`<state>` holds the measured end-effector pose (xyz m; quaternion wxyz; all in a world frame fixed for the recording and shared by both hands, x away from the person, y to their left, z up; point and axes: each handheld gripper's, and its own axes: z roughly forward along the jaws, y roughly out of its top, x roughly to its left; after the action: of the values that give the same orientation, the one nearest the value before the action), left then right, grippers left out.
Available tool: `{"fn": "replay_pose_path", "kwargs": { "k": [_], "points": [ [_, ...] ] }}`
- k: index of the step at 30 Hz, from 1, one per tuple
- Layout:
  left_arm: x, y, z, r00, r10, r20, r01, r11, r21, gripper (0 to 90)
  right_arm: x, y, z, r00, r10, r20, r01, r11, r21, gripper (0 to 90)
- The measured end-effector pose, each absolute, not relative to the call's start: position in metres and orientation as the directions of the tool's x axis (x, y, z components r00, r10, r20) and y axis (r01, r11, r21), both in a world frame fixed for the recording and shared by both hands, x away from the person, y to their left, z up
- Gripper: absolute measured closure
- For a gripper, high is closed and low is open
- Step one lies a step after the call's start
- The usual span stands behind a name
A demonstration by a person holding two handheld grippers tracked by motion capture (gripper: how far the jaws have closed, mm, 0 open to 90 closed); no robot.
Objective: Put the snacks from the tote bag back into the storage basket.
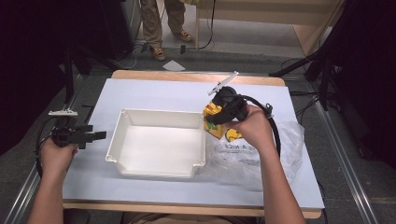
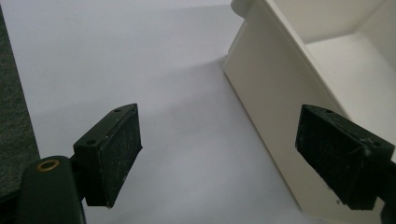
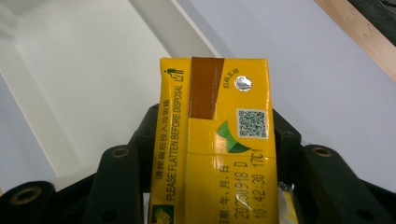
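A yellow drink carton [image 3: 215,140] with printed text and a QR code sits between the jaws of my right gripper [image 3: 212,135], which is shut on it. In the high view that carton [image 1: 212,113] hangs at the right rim of a white plastic bin [image 1: 159,142], with the right gripper [image 1: 224,109] just above a clear plastic bag [image 1: 254,158]. My left gripper [image 1: 95,136] hovers left of the bin, open, with nothing between its pads [image 2: 116,149]. The bin's outer wall [image 2: 275,102] stands close to its right jaw.
The bin stands on a white sheet [image 1: 140,91] over a wooden table. More yellow items [image 1: 232,135] lie in the bag on the right. A person's legs [image 1: 163,23] stand beyond the far edge. Dark equipment and cables flank both sides.
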<state>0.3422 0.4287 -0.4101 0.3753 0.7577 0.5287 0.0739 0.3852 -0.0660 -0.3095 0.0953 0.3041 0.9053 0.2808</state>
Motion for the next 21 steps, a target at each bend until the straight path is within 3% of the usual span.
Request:
{"fn": "replay_pose_path", "kwargs": {
  "k": [21],
  "points": [
    [0.34, 0.429, -0.409, 0.43, 0.858, -0.28, 0.74, -0.157, 0.654, 15.1, 0.395, -0.041, -0.305, -0.847, 0.532, -0.003, 0.432, 0.69, 0.581, 52.5]
  ]
}}
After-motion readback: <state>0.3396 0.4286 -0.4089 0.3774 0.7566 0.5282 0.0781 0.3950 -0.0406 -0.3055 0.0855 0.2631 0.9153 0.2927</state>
